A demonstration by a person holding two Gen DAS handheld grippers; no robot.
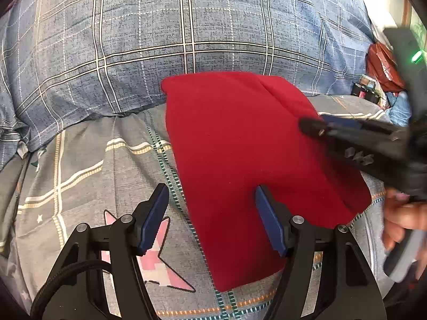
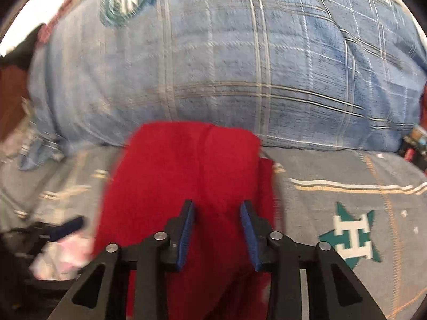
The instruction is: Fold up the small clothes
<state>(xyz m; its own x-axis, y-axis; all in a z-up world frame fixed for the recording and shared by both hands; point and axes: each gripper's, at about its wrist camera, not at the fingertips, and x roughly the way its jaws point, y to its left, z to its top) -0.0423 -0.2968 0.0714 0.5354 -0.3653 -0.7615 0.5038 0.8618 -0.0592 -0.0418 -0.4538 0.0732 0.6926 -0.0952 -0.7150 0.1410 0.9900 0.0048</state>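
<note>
Here the red garment point(image 1: 240, 165) is lying folded flat on the grey patterned bedsheet point(image 1: 80, 165), its far edge touching the blue plaid duvet point(image 1: 160, 40). The left gripper point(image 1: 212, 213) is hovering over its near left edge with fingers spread wide and nothing between them, the right-hand pad above the cloth. The right gripper point(image 2: 217, 229) is hanging over the garment's near right part, fingers partly apart, gripping nothing

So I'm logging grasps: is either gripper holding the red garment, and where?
Neither. The left gripper stands open at the red garment's near edge; the right gripper is open above it, nothing pinched.
</note>
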